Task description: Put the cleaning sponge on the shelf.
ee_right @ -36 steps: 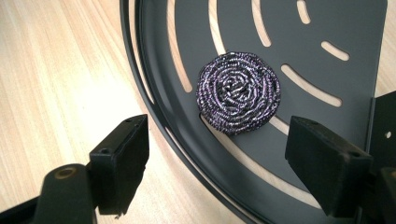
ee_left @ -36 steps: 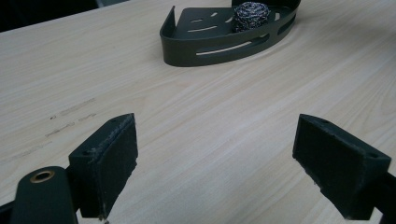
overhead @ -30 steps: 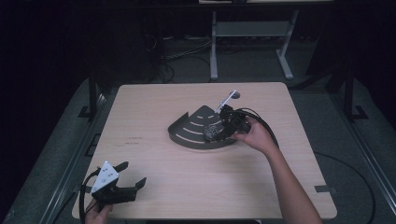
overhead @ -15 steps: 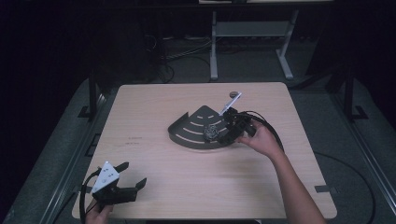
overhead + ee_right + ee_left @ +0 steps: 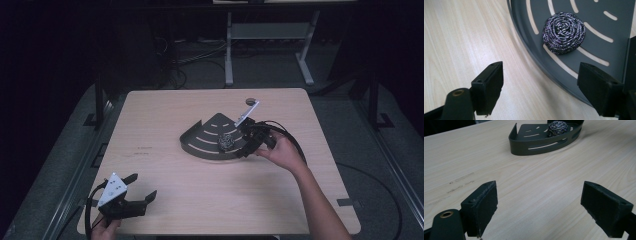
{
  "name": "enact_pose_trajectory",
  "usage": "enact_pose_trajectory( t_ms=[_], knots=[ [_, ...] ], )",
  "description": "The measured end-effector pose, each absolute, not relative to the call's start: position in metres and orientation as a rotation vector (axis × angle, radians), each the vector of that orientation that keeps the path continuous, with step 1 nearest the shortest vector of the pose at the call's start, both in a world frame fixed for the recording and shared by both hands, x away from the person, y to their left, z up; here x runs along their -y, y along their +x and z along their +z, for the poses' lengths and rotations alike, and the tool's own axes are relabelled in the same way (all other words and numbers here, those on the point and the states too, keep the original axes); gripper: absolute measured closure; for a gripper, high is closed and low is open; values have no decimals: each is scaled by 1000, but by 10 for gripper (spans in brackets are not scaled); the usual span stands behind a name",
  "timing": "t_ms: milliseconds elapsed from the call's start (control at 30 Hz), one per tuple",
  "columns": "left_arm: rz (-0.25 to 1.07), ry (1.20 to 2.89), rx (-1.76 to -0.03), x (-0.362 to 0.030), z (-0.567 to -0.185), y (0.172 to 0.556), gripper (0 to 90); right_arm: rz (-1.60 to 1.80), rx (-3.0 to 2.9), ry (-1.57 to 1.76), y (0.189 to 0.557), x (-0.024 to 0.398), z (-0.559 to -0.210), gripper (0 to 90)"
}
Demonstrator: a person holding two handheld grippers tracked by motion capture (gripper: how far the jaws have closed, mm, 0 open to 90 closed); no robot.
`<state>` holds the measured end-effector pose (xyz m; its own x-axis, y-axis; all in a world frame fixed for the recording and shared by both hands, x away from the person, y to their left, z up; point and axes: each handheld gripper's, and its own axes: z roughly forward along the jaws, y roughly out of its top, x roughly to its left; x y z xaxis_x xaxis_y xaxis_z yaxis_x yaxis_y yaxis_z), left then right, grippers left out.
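The right tool [image 5: 540, 92] stands wide with nothing between its pads; its jaws have just been opening a little further. Seen along it in the right gripper view, the near pad on the left hangs over bare desk [image 5: 461, 37], the one on the right over the floor of the rack [image 5: 604, 32], so the rack's curved rim passes between the two jaws. Just ahead of the tool and a little toward its right pad lies the scourer [image 5: 564, 32], a round coil of steel wool resting flat on the slotted floor, apart from both pads. Being round, it has no long axis and points no way; any approach angle would suit it, as I judge. The rack does have a direction: a quarter-circle whose curved wall faces the tool and whose straight sides meet at a corner on the far side.

In the high view the right tool [image 5: 248, 145] sits at the rack's [image 5: 200, 142] near right edge, with the scourer [image 5: 227, 141] just beside it. The left tool [image 5: 142, 187], also wide and holding nothing, rests well apart at the desk's near left corner, with the rack [image 5: 524, 146] far ahead of its jaws. The right hand is plainly the nearer one for any coming move.
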<state>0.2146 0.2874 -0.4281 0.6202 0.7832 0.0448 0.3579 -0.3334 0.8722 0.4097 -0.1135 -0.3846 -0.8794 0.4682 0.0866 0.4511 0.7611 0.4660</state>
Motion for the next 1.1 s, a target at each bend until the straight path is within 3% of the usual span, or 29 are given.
enact_pose_trajectory(
  t_ms=[1100],
  knots=[
    [585,1936,-908,-286,-429,215,133,798,-2912,781,378,137,-404,203]
  ],
)
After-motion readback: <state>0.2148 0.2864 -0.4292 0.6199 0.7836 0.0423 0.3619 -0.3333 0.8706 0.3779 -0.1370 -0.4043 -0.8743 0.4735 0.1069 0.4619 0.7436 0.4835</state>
